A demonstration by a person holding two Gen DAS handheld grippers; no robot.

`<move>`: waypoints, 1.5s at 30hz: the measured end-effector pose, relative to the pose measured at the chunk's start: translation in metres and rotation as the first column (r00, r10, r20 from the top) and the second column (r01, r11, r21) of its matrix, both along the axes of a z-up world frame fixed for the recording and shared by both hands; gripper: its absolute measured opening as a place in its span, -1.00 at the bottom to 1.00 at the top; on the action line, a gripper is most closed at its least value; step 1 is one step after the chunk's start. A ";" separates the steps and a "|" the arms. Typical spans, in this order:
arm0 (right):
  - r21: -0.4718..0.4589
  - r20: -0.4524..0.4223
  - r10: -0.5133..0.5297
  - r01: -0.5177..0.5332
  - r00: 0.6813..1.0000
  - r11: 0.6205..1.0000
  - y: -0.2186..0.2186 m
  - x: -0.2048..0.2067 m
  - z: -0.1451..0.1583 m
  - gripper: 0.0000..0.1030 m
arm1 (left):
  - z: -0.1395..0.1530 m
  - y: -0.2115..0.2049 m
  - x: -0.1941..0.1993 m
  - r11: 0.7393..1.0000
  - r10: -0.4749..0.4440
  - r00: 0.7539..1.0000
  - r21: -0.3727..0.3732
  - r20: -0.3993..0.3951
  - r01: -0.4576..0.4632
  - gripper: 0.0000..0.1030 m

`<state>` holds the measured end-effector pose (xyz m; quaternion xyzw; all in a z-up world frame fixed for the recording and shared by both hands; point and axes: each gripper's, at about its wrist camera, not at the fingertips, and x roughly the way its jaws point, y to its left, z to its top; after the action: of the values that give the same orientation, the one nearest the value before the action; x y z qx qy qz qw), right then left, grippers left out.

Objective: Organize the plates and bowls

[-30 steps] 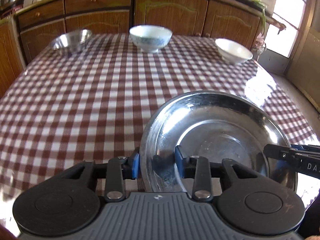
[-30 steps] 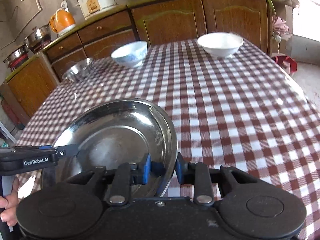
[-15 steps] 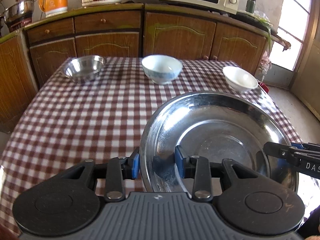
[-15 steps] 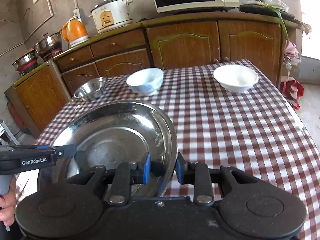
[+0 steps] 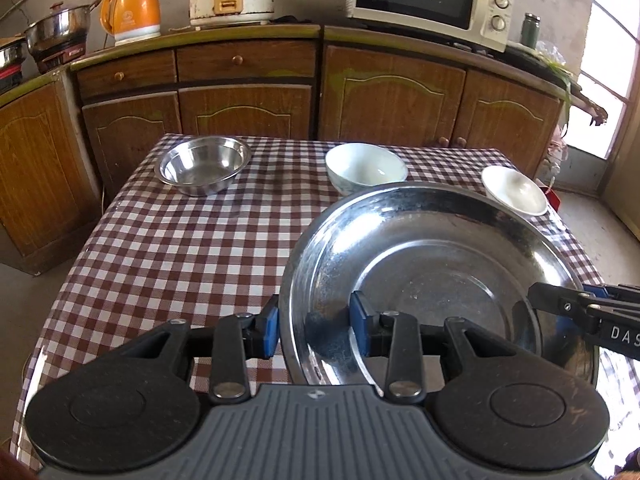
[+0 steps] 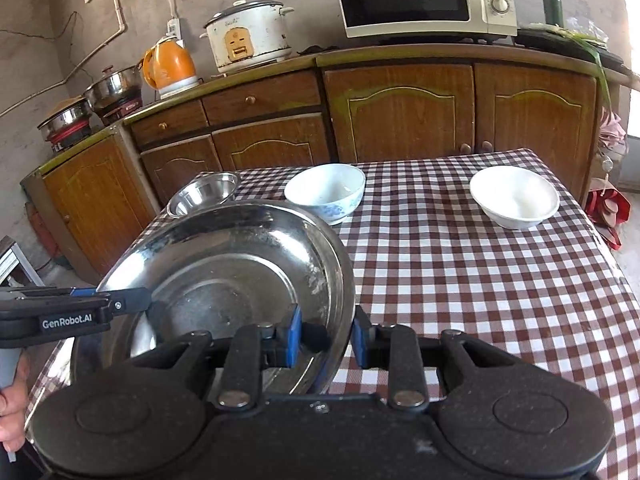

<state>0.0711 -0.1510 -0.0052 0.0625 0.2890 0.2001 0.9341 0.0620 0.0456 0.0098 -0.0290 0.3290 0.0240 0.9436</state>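
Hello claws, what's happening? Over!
Left claw and right claw both clamp the steel plate rim, plate held above the table. Three bowls at the far edge, nothing blocking.

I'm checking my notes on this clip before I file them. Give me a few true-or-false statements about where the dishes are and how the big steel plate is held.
1. Both grippers grip the steel plate by its rim. True: the left gripper and the right gripper each have one finger inside the rim and one outside.
2. Three bowls stand on the checked table. True: a steel bowl, a blue-patterned bowl and a white bowl.
3. The steel bowl sits between the two ceramic bowls. False: it stands at the left end of the row.
4. The white bowl is stacked in the blue-patterned bowl. False: they stand apart.
5. The steel plate holds food. False: it is empty.
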 end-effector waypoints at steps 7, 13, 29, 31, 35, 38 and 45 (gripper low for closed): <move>0.000 -0.010 -0.007 0.007 1.000 1.000 0.006 0.020 -0.008 -0.35 | -0.005 0.005 0.016 1.000 0.005 1.000 -0.002 0.001 -0.005 -0.29; -0.009 -0.011 -0.015 0.015 1.000 1.000 0.009 0.042 -0.014 -0.35 | -0.013 0.004 0.034 1.000 0.004 1.000 -0.008 -0.003 -0.004 -0.29; -0.025 -0.056 -0.017 0.016 0.998 1.000 0.016 0.090 -0.053 -0.35 | -0.049 0.009 0.078 0.999 0.017 0.999 -0.026 -0.051 -0.018 -0.28; -0.028 -0.063 -0.019 0.017 0.998 0.999 0.017 0.094 -0.058 -0.35 | -0.054 0.009 0.083 0.999 0.016 0.998 -0.028 -0.058 -0.017 -0.28; -0.036 -0.064 -0.017 0.015 0.998 0.999 0.018 0.103 -0.065 -0.35 | -0.061 0.009 0.091 0.999 0.023 0.998 -0.033 -0.066 -0.025 -0.28; -0.036 -0.069 -0.020 0.017 0.997 0.999 0.019 0.110 -0.069 -0.35 | -0.064 0.008 0.096 0.999 0.024 0.997 -0.027 -0.071 -0.026 -0.27; -0.033 -0.078 -0.024 0.021 0.997 0.999 0.021 0.121 -0.079 -0.35 | -0.072 0.007 0.105 0.999 0.024 0.996 -0.019 -0.081 -0.026 -0.27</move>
<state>0.1917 -0.1296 -0.0847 0.0586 0.3279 0.1823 0.9251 0.1670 0.0529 -0.0618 -0.0417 0.3665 0.0337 0.9289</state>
